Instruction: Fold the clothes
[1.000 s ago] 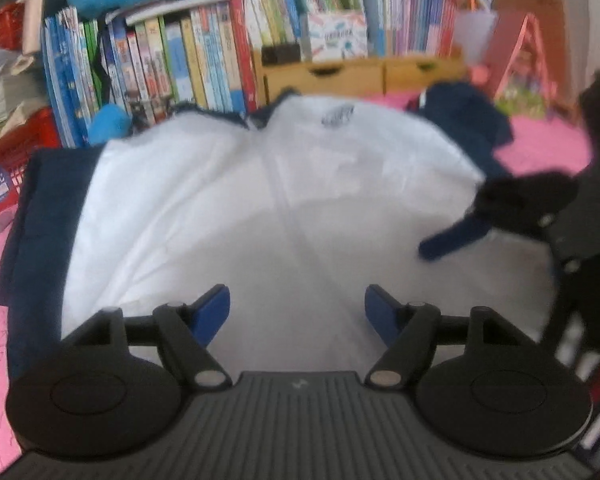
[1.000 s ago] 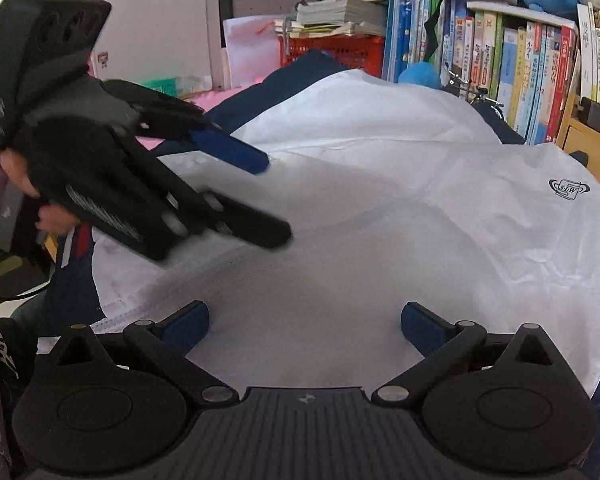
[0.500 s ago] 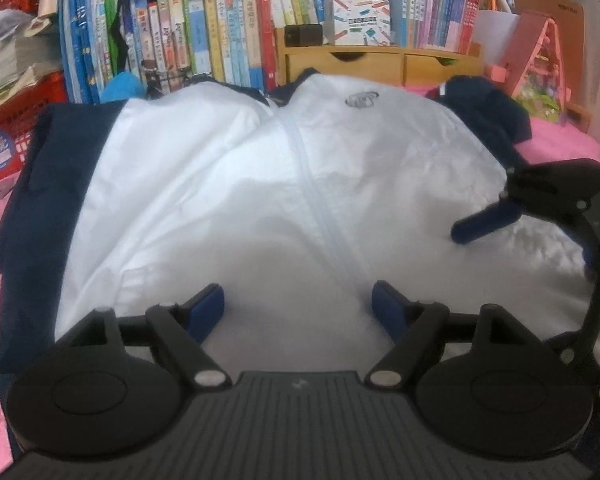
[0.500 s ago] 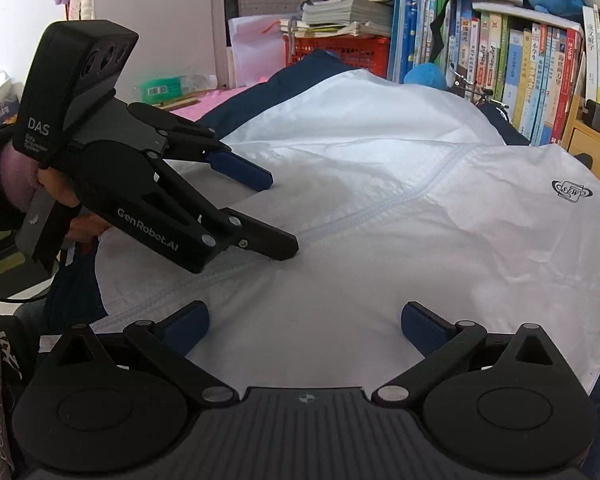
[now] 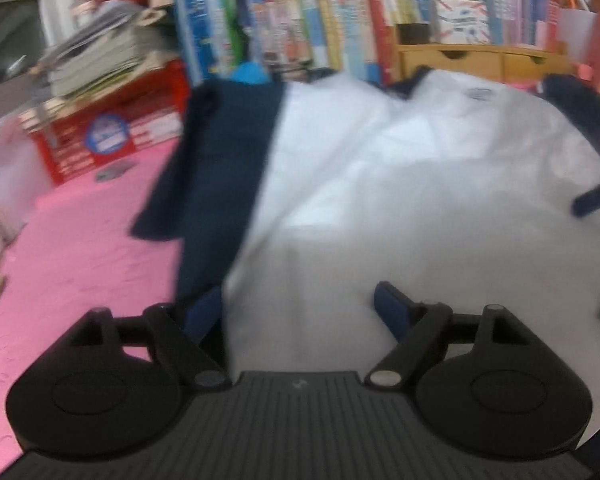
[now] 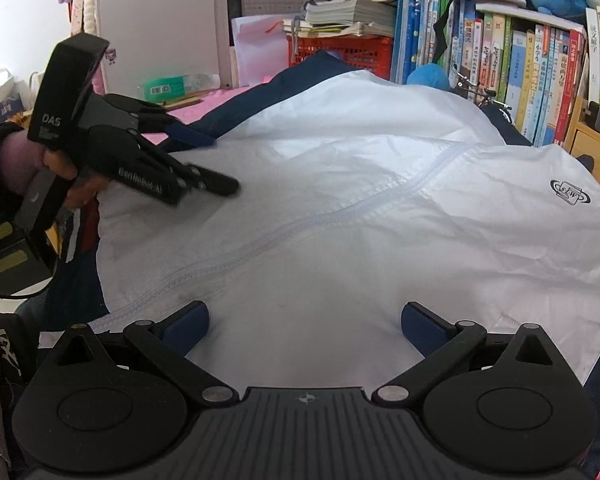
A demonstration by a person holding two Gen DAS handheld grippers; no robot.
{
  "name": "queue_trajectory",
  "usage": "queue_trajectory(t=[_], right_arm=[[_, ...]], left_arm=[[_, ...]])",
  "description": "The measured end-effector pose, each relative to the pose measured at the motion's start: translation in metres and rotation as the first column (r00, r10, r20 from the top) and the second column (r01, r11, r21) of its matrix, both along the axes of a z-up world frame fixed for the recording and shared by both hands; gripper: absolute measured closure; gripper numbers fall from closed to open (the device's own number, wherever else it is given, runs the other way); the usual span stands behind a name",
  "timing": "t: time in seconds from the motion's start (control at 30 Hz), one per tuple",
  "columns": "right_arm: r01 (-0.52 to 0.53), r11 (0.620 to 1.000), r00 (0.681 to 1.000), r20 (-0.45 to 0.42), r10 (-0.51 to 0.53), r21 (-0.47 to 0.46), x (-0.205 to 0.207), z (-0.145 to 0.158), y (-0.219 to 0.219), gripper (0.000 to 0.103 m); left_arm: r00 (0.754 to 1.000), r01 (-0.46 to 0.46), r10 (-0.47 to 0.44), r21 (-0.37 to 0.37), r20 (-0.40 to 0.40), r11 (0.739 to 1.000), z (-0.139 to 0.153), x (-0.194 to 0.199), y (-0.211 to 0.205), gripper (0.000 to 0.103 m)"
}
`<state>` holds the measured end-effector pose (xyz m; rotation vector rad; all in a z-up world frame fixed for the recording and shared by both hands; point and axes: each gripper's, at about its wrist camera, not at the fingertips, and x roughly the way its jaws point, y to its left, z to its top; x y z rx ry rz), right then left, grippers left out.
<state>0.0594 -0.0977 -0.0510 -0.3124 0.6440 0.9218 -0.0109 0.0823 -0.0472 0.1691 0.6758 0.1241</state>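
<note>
Now the white jacket (image 6: 380, 216) with navy sleeves lies spread flat on the pink mat (image 5: 80, 248), zip seam running across it, its collar toward the far edge where the row of books (image 6: 520, 64) and a red crate (image 6: 340, 50) stand. Compared with a second earlier, the left gripper (image 5: 298, 308) has swung from the middle of the white panel toward the mat's left edge; its view is motion-blurred, and its jaws are spread wide over the line where the white body meets the navy left sleeve (image 5: 216, 160), with no cloth pinched between the pads. In the right wrist view the same tool appears at the left, a hand (image 6: 60, 168) around its handle, fingers reaching the sleeve boundary. The right gripper (image 6: 304, 326) has kept its place above the near hem, jaws spread and empty, its pads just above the fabric.

Judged from this layout, the garment is flattened but no fold is made; the shift suggests the left sleeve side is being chosen as the first part to take up and bring over the body. A pinch that catches only the thin white layer could drag the jacket askew.
</note>
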Motion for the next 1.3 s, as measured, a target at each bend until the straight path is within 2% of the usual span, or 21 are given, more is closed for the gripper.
queue_trajectory(t=[0.07, 0.2, 0.33, 0.53, 0.57, 0.6, 0.67, 0.73, 0.77, 0.83, 0.87, 0.97, 1.07, 1.2, 1.3], right_arm=[[-0.001, 1.000, 1.000, 0.000, 0.001, 0.000, 0.000, 0.000, 0.000, 0.000], [-0.002, 1.000, 1.000, 0.000, 0.002, 0.000, 0.001, 0.000, 0.000, 0.000], [0.001, 1.000, 1.000, 0.001, -0.001, 0.001, 0.001, 0.001, 0.000, 0.000], [0.005, 1.000, 1.000, 0.001, -0.005, 0.001, 0.000, 0.001, 0.001, 0.000], [0.005, 1.000, 1.000, 0.001, -0.005, 0.001, 0.000, 0.001, 0.001, 0.000], [0.005, 1.000, 1.000, 0.000, -0.005, 0.001, 0.000, 0.002, 0.001, 0.000], [0.006, 1.000, 1.000, 0.000, -0.006, 0.001, 0.000, 0.002, 0.001, 0.000], [0.006, 1.000, 1.000, 0.000, -0.006, 0.001, 0.000, 0.002, 0.001, 0.000], [0.006, 1.000, 1.000, 0.000, -0.006, 0.001, 0.000, 0.002, 0.001, 0.000], [0.007, 1.000, 1.000, 0.000, -0.007, 0.001, 0.000, 0.002, 0.001, 0.000], [0.007, 1.000, 1.000, 0.000, -0.007, 0.001, 0.000, 0.002, 0.001, 0.000], [0.007, 1.000, 1.000, -0.001, -0.007, 0.001, 0.000, 0.003, 0.002, 0.000], [0.008, 1.000, 1.000, -0.001, -0.008, 0.001, 0.000, 0.003, 0.002, 0.000], [0.010, 1.000, 1.000, -0.005, -0.010, 0.000, -0.001, 0.004, 0.002, 0.000], [0.012, 1.000, 1.000, -0.008, -0.012, -0.001, -0.002, 0.006, 0.002, 0.000]], left_arm=[[1.000, -0.009, 0.009, 0.019, 0.002, 1.000, 0.001, -0.003, 0.004, 0.018], [0.998, -0.058, 0.052, 0.158, 0.040, 0.986, -0.003, -0.005, 0.000, 0.018], [0.997, -0.066, 0.060, 0.134, 0.043, 0.989, -0.004, -0.006, 0.010, 0.018], [0.997, -0.066, 0.058, 0.160, 0.050, 0.985, -0.003, -0.009, 0.011, 0.018], [0.997, -0.069, 0.062, 0.153, 0.046, 0.986, 0.000, -0.009, 0.012, 0.018], [0.997, -0.073, 0.068, 0.143, 0.040, 0.987, 0.003, -0.009, 0.011, 0.027], [0.996, -0.046, 0.040, 0.071, 0.079, 0.996, 0.023, -0.016, 0.009, 0.044], [0.988, 0.074, -0.070, -0.022, 0.138, 0.997, 0.047, -0.024, 0.002, 0.040], [0.982, 0.142, -0.131, -0.074, 0.137, 0.987, 0.054, -0.021, -0.003, 0.038], [0.959, 0.275, -0.255, -0.182, 0.123, 0.944, 0.066, -0.013, -0.014, 0.037], [0.951, 0.304, -0.286, -0.191, 0.118, 0.933, 0.065, -0.004, -0.021, 0.037], [0.933, 0.359, -0.347, -0.176, 0.097, 0.917, 0.060, 0.028, -0.045, 0.039], [0.937, 0.345, -0.331, -0.139, 0.114, 0.928, 0.049, 0.060, -0.057, 0.039], [0.967, 0.242, -0.240, -0.012, 0.089, 0.970, 0.024, 0.084, -0.054, 0.039], [0.983, 0.175, -0.178, 0.060, 0.041, 0.983, 0.004, 0.088, -0.038, 0.038]])
